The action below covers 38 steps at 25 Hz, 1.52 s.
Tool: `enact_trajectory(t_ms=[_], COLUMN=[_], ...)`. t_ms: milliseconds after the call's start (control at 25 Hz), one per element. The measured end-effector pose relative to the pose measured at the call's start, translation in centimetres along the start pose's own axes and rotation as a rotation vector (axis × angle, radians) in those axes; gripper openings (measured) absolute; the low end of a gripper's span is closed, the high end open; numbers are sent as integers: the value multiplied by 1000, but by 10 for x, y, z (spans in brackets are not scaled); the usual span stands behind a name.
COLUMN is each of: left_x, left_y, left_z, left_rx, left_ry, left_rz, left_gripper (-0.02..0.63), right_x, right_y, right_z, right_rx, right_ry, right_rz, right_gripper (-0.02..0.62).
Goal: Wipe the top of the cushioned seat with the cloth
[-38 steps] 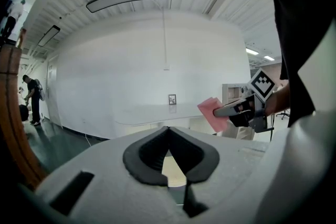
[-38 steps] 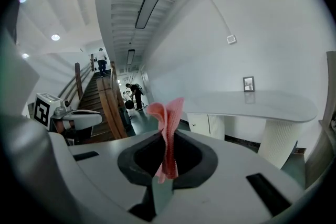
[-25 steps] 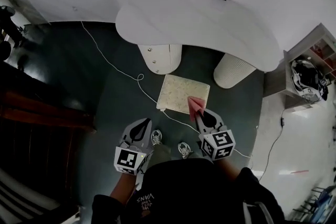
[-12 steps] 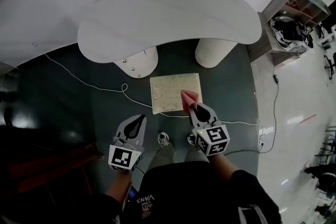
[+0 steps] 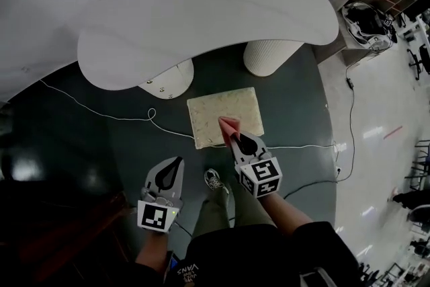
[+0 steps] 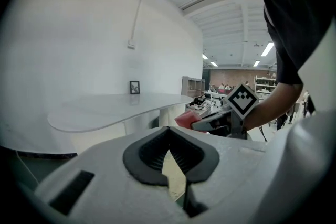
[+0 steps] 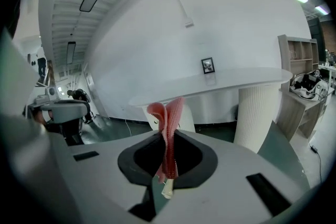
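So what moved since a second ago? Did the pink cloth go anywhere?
The right claw carried the pink cloth leftward, from the near right corner of the cushioned seat toward the middle of its near edge. Nothing was grabbed or dropped: it keeps pinching the cloth. The left claw stayed shut and empty, off the seat on the person's left.
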<state>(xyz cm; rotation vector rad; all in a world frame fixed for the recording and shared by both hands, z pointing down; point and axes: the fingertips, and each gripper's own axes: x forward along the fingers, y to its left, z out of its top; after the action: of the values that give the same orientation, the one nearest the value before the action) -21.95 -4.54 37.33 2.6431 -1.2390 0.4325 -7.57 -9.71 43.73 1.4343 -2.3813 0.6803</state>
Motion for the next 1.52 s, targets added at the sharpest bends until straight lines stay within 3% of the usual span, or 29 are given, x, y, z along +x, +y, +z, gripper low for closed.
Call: enact_trajectory(t_ms=[360,720,920,1200,1520], left_x=[24,31,32,33,63], left_y=[31,43,53,54,39], left_z=[-62,-93,-110,-127,-128], left_rx=[-46,-103,-116,-148,-134], left_ry=[19,-6,3,58,80], left_rz=[65,145,178,207,122], left_gripper=[17,17,17,17,17], right_x=[124,244,293,334,315], right_y=[-5,-8,-14,-23,-95], right_z=[-70,-149,-197,-227,-227], right_rx=[-26,-71,-30,-77,-94], right_ry=[110,252,354,447,482], right_rz=[40,54,23,-1,-83], right_gripper=[26,26,26,26,25])
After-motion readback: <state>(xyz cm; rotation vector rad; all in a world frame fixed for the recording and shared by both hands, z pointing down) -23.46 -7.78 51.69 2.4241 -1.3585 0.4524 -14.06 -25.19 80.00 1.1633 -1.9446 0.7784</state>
